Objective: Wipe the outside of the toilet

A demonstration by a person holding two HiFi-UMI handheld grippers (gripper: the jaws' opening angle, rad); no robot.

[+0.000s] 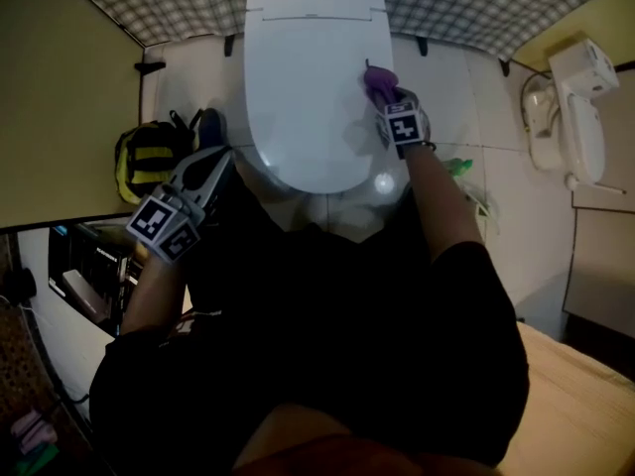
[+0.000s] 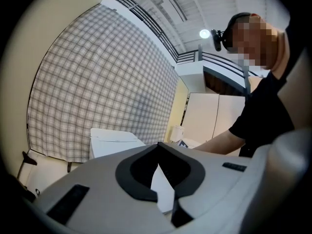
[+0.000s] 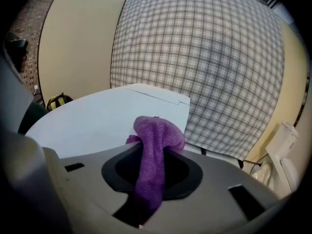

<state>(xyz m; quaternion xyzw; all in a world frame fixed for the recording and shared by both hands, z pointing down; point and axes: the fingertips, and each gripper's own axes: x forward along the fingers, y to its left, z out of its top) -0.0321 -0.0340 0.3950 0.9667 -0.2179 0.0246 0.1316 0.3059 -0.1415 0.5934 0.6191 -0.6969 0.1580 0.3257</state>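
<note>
The white toilet [image 1: 298, 87] stands with its lid down in the middle of the head view. My right gripper [image 1: 383, 91] is shut on a purple cloth [image 1: 379, 77], which rests on the right side of the lid. In the right gripper view the cloth [image 3: 155, 143] bulges out between the jaws of that gripper [image 3: 150, 179] over the lid [image 3: 92, 123]. My left gripper [image 1: 212, 168] hangs in the air beside the toilet's front left, jaws together and holding nothing. Its own view looks across its jaws [image 2: 163, 191] at the toilet [image 2: 111, 140].
A yellow and black backpack [image 1: 149, 159] lies on the floor left of the toilet. A white fixture [image 1: 580, 117] stands at the right wall, with a green object [image 1: 459, 167] on the floor near it. Checked wall [image 1: 476, 3] runs behind. A wooden surface [image 1: 585, 405] is at lower right.
</note>
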